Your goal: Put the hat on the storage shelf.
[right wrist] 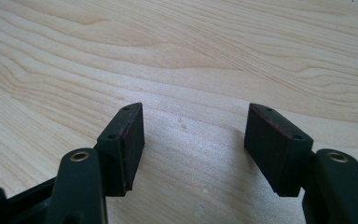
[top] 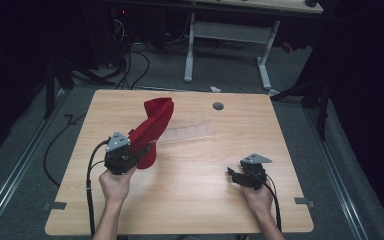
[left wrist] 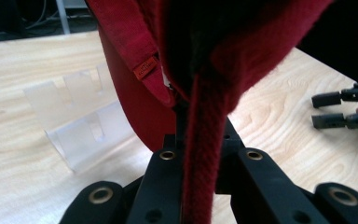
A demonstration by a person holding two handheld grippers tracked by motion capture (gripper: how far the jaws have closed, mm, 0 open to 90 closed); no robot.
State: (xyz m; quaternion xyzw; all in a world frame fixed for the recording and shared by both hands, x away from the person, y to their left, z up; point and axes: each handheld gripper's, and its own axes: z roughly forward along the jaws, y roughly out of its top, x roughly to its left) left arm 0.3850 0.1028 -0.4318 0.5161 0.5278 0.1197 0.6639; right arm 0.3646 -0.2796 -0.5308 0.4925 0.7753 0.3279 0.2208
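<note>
Left hand-held gripper [top: 141,152] is clamping the red cloth [top: 152,127], its length running up and away over the surface [top: 190,175]; right hand-held gripper [top: 233,175], jaws apart, is lying well to the cloth's right.

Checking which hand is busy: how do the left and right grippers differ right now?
The left gripper is shut on the red cloth, lifting part of it above the table; the right gripper is open and holds nothing. The left sits beside the clear plastic holder; the right hovers over bare wood. Both have black fingers and a trailing cable.
</note>
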